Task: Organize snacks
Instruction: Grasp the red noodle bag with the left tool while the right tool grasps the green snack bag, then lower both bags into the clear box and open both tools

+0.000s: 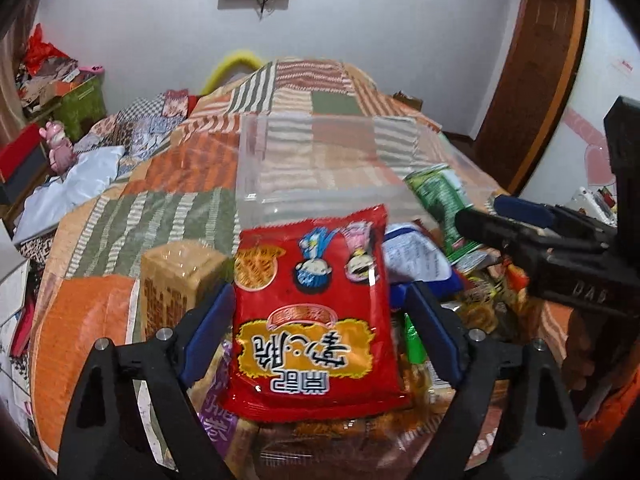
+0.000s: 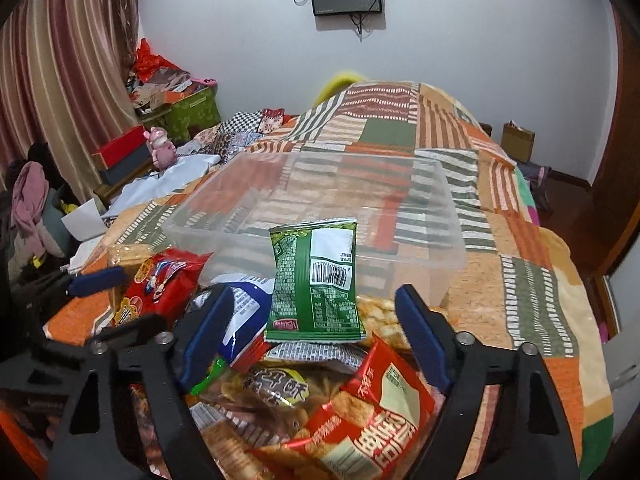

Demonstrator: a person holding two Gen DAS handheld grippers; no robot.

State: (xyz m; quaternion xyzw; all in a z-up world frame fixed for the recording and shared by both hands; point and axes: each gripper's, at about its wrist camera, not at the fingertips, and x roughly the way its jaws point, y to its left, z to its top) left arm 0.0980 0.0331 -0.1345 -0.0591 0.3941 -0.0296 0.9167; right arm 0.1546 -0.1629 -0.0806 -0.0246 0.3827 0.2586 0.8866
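Observation:
A red noodle-snack packet (image 1: 310,308) sits between the blue pads of my left gripper (image 1: 320,324), whose jaws stand wide at its sides, over a heap of snack packets (image 1: 476,300). The packet also shows in the right wrist view (image 2: 160,284). My right gripper (image 2: 316,336) is open over the heap, with a green packet (image 2: 316,284) standing upright between its jaws, not touching the pads. A clear plastic bin (image 2: 416,216) sits just behind the heap on the patchwork quilt; it also shows in the left wrist view (image 1: 320,160). A red rice-cracker packet (image 2: 376,412) lies below.
A clear pack of biscuits (image 1: 180,276) stands left of the red packet. The quilt-covered bed (image 2: 520,240) stretches back to the wall. Boxes and a pink toy (image 2: 160,148) stand at the far left by the curtain. A brown door (image 1: 532,64) is at the right.

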